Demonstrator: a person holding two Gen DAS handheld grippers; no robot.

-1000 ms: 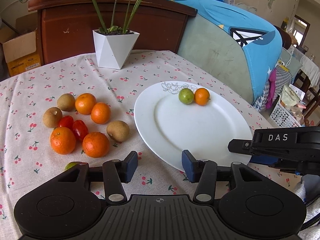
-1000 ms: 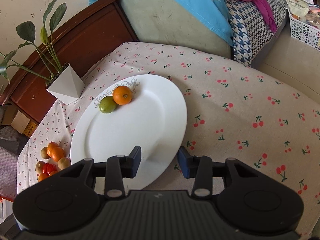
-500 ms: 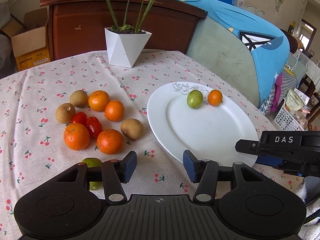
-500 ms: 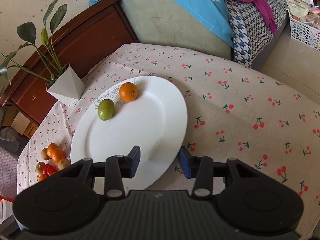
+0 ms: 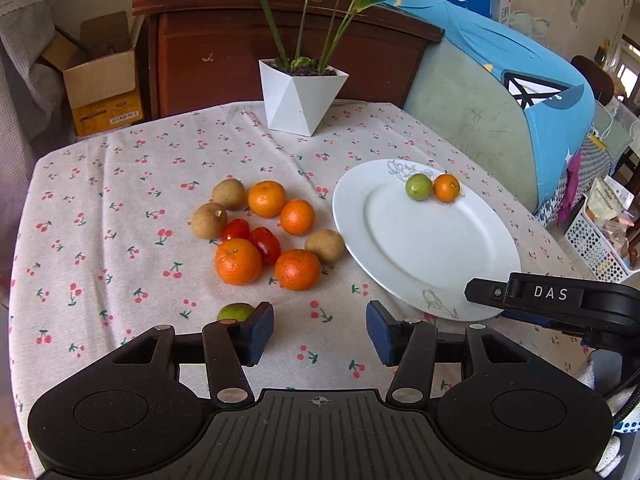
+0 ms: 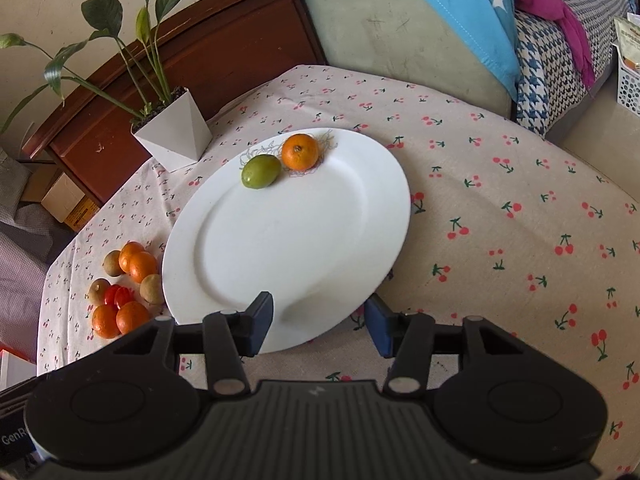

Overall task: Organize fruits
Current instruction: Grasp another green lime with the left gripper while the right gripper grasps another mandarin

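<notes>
Widening right claw (image 6: 318,326) empty over plate (image 6: 360,184); left claw (image 5: 320,334) open, drawn back.

5 oranges (image 5: 237,261), 3 brown fruits (image 5: 324,245), 2 tomatoes (image 5: 264,245), 2 green fruits (image 5: 419,187), 1 plate (image 5: 424,256), 1 potted plant (image 5: 301,98).

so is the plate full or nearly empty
Nearly empty: the plate holds only a green fruit and an orange.

White plate (image 6: 288,240), orange mandarins (image 5: 237,261), red tomatoes (image 5: 265,245), cherry-print tablecloth (image 5: 120,208).
</notes>
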